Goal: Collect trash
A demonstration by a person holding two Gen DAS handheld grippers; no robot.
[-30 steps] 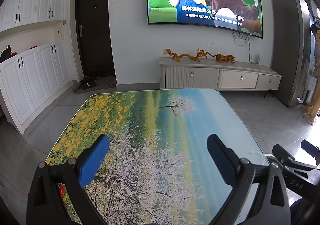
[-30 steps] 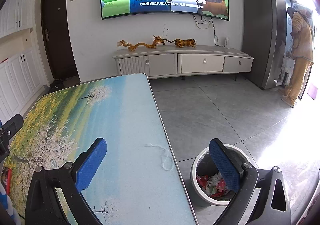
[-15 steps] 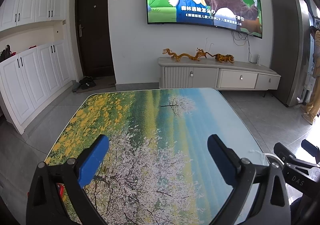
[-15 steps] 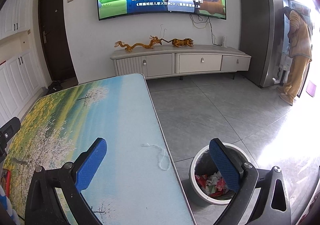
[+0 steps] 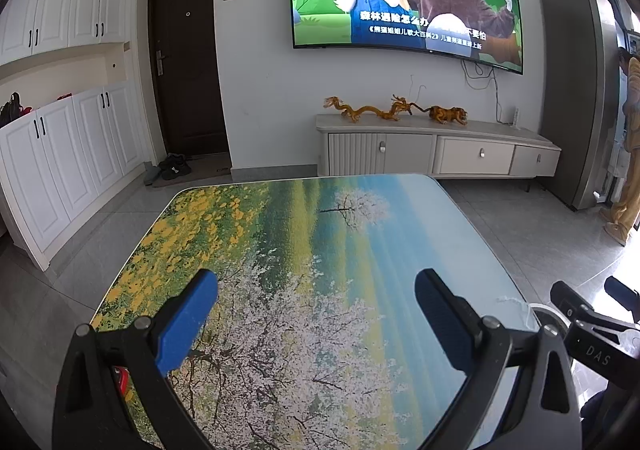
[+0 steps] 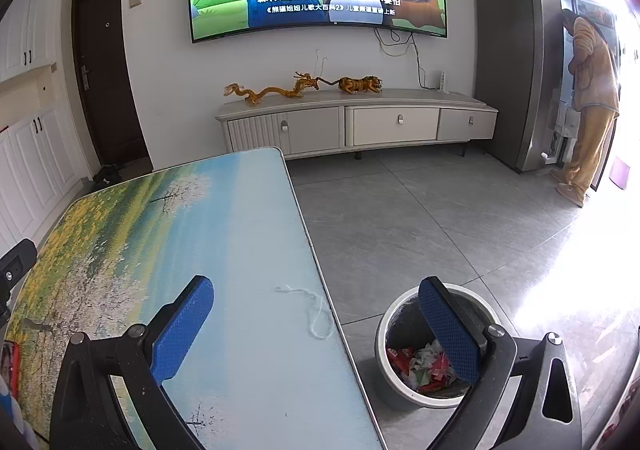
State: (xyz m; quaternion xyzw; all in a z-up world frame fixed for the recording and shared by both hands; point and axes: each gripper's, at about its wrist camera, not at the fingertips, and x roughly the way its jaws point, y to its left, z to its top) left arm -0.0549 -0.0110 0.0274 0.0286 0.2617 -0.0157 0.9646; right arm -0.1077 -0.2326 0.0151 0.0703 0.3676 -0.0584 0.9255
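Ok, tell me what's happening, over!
Left gripper and right gripper open, empty. String on table edge, beside bin with trash. Nothing in the way.

White string (image 6: 312, 310) loose on table edge; bin (image 6: 390, 316) on floor, holding crumpled wrappers (image 6: 420, 364).
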